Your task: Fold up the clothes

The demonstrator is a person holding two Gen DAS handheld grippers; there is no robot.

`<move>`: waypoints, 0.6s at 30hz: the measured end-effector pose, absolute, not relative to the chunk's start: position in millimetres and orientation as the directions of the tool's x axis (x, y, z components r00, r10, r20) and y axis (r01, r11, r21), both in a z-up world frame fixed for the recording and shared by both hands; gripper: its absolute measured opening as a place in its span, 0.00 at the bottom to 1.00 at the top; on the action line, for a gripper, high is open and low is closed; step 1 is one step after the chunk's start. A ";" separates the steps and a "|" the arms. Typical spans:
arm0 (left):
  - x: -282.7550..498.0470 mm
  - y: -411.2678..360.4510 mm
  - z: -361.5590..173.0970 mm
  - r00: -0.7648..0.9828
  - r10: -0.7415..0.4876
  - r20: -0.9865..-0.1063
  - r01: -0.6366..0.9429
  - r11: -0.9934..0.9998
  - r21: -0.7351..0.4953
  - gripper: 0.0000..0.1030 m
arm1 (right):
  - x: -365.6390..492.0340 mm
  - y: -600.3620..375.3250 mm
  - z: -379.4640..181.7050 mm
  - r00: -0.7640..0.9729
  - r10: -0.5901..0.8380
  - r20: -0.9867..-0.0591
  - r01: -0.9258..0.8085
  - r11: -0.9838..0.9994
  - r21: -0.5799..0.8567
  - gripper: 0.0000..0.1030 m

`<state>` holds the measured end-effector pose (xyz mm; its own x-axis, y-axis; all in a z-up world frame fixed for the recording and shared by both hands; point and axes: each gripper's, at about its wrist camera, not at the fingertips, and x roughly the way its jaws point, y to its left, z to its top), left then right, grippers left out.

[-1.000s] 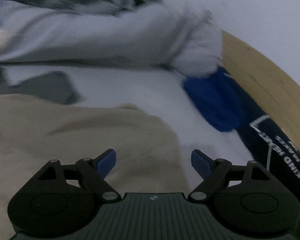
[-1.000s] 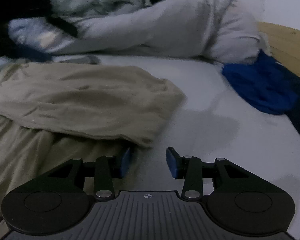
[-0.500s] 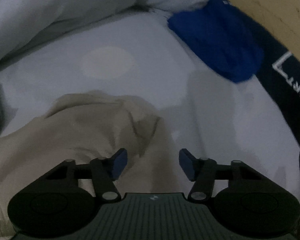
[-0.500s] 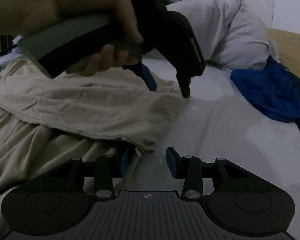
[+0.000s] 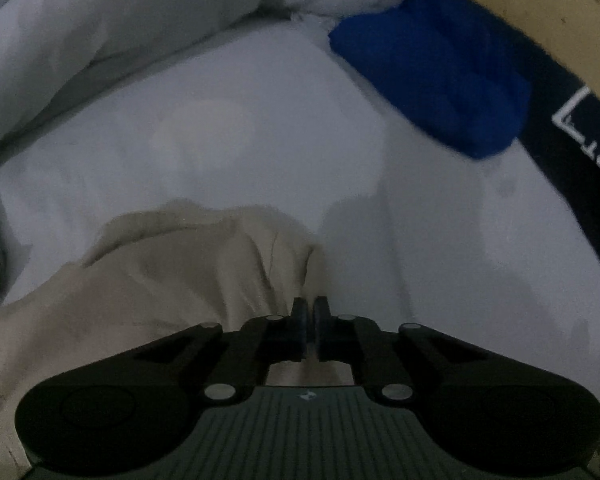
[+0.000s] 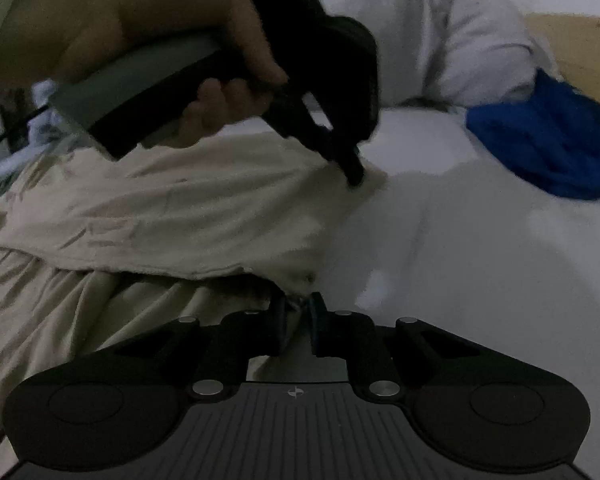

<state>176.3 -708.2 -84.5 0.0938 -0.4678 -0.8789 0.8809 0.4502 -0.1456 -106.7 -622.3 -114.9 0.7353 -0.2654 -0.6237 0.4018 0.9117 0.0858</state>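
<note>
The left gripper has its jaws pressed all but together on a pinch of the beige garment, at the garment's far corner, where the cloth bunches up into the pads. In the right wrist view the same gripper points steeply down, tip buried in that corner, with the person's hand wrapped round its handle.

The right gripper is closing, its jaws narrow, with a fold of the near hem between them; the pads look to be just biting on the cloth, though a thin gap shows.

So the two grippers sit on one edge of the garment: the left on the far corner, the right on the near one. That edge runs away from the right gripper toward the left, along the border with the bare white sheet. The garment's bulk lies to the left of both grippers in the pictures, its long axis running off that way, rumpled and layered.

The coming move, as I judge it, is to lift this edge and carry it left across the body of the garment. The blue cloth lies well apart to the right, by the pillow, out of the way.
</note>
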 end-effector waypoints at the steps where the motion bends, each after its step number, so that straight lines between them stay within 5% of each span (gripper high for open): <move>1: 175.8 -709.0 -84.4 0.093 -0.477 -0.874 0.875 0.458 -0.157 0.06 | -107.5 -623.8 -114.5 0.730 -0.278 -0.625 0.413 0.907 0.079 0.12; 18: 172.1 -713.3 -60.3 0.160 -0.613 -0.773 0.854 0.479 -0.204 0.07 | -114.6 -641.7 -106.1 0.678 -0.252 -0.691 0.412 0.908 0.073 0.14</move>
